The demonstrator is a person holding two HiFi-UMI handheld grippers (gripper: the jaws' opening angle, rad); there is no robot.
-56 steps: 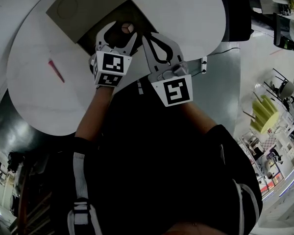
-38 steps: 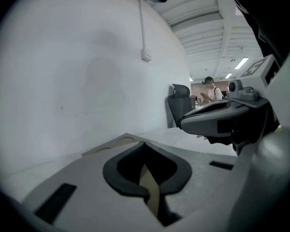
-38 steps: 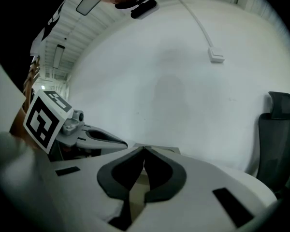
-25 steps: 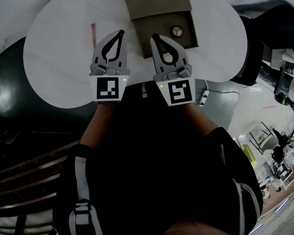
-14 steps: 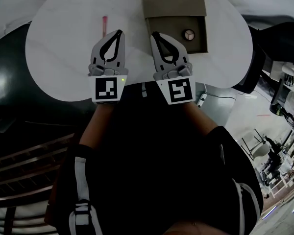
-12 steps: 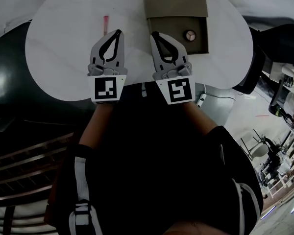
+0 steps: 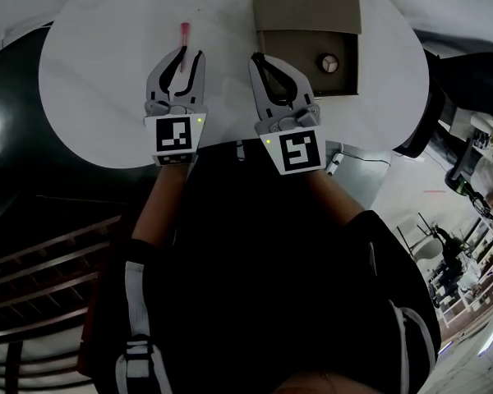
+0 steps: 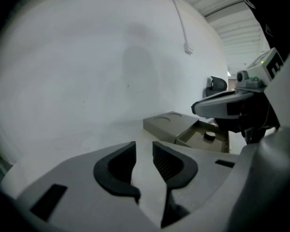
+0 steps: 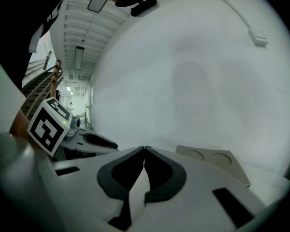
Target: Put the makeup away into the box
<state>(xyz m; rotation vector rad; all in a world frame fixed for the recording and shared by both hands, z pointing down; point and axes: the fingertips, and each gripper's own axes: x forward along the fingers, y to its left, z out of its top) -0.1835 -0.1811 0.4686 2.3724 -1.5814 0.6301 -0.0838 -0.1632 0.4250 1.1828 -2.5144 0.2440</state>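
The left gripper has just been opening, with nothing between its jaws, near a pink stick at upper left. The right gripper is clenched and empty beside the box.

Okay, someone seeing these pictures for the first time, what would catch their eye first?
Two grippers with marker cubes reach over a round white table: the left gripper, whose jaws have just been opening with nothing held between them, and the shut right gripper. A pink makeup stick lies at the left gripper's tips, and right of it sits a tan box, drawer open, a small round pot inside.
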